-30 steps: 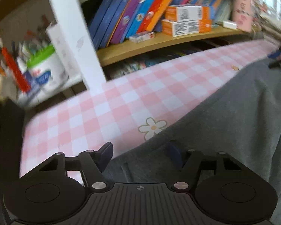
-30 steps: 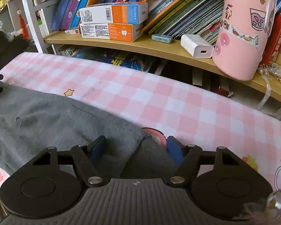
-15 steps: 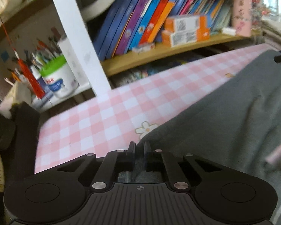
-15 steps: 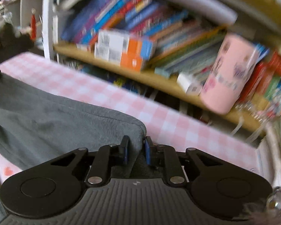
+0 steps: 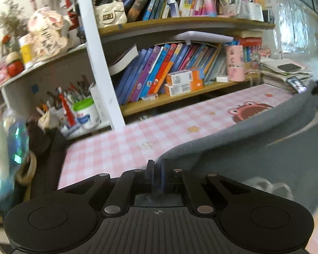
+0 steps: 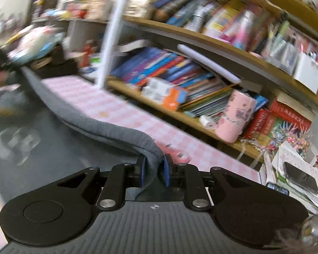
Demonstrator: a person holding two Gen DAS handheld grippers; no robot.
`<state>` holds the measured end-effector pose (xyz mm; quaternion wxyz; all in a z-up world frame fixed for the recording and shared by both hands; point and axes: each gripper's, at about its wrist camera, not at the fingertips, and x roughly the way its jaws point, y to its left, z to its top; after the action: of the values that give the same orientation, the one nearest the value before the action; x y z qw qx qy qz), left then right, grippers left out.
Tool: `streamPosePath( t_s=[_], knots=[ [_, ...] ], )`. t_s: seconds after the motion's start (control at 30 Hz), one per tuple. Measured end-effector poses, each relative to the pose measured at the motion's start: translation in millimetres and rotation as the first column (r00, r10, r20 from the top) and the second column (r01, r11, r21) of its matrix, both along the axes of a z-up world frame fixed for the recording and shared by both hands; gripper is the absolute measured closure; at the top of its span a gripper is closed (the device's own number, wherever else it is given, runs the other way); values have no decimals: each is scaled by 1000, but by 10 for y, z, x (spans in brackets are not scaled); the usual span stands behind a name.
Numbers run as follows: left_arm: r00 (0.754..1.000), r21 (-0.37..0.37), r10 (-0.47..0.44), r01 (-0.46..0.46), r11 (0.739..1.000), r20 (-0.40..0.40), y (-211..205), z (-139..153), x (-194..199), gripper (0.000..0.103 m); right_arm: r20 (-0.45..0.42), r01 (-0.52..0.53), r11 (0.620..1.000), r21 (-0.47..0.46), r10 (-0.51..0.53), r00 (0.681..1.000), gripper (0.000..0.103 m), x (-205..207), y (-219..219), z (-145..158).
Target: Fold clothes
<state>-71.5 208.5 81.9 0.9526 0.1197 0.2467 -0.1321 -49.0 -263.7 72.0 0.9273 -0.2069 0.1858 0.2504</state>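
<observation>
Lifted since before, both tools pinch the grey garment above the pink checked tablecloth beside bookshelves.

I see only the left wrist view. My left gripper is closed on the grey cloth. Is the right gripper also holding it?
Observer: Yes, the right gripper is shut on the rolled edge of the grey garment.
Operator: Is that edge lifted off the table?
Observer: Yes, it rises above the pink checked tablecloth and runs away toward the left.
Operator: Anything near the right side?
Observer: A dark phone lies on papers to the right of the gripper.
</observation>
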Motion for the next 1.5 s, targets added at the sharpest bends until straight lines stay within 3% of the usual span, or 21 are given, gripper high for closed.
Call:
streamPosePath(
  t_s=[0.2,0.3,0.37,0.47,0.57,0.63,0.7,0.73,0.83,0.9,0.97,1.13,1.2,1.23,1.3,1.37,1.4,1.47,1.5],
  knots=[
    [994,-121,70,-80,989,-83,171,-530,-596,94,-79,-48,995,-92,41,996,84,-693,-38,-462],
    [980,-249,181,-197,948,-89,334,-689,-767,92,-134,-3,998,-55,-5,991,86,-789,-66,-633],
    [962,-387,260,-272,881,-83,489,-745,-889,84,-176,63,998,-11,-64,982,86,-812,-119,-716],
    [943,-614,311,-313,724,-114,739,-818,-1004,65,-235,130,988,84,-107,966,83,-836,-224,-743],
    [937,-710,321,-317,629,-135,874,-839,-999,65,-285,164,967,197,-104,953,70,-831,-305,-647],
    [930,-760,338,-321,565,-141,938,-871,-989,67,-310,179,939,293,-83,947,52,-862,-345,-576],
    [928,-801,343,-312,511,-144,965,-908,-982,67,-359,193,908,372,-51,932,49,-855,-360,-547],
    [927,-811,346,-312,496,-145,960,-930,-987,67,-387,208,894,397,-43,921,48,-848,-356,-549],
    [920,-826,358,-321,463,-157,943,-982,-973,65,-470,264,845,466,-16,883,38,-818,-356,-565],
    [917,-829,362,-328,452,-166,962,-1017,-954,59,-525,323,797,511,-9,851,38,-761,-397,-606],
    [914,-832,366,-338,441,-177,983,-1057,-927,54,-559,383,740,554,-11,829,38,-686,-454,-644],
    [896,-836,396,-366,409,-199,1021,-1149,-832,53,-640,525,575,628,-3,769,35,-504,-601,-743],
    [893,-834,400,-373,407,-204,1024,-1141,-820,53,-664,569,533,626,-18,748,41,-449,-638,-806],
    [893,-832,401,-374,409,-205,1025,-1141,-823,53,-672,580,535,614,-32,740,59,-421,-630,-830],
    [893,-830,402,-374,413,-203,1026,-1143,-835,53,-666,579,557,595,-60,743,81,-388,-593,-826],
    [892,-827,405,-377,417,-202,1028,-1142,-850,53,-586,496,642,584,-90,805,87,-426,-488,-651],
    [890,-824,409,-380,419,-203,1030,-1138,-859,53,-514,434,689,581,-103,852,89,-491,-426,-523],
    [885,-821,418,-387,419,-204,1035,-1133,-883,53,-296,268,779,566,-111,949,89,-729,-299,-196],
    [884,-822,421,-388,417,-204,1036,-1131,-890,53,-227,218,801,558,-106,968,89,-838,-285,-101]
  ],
)
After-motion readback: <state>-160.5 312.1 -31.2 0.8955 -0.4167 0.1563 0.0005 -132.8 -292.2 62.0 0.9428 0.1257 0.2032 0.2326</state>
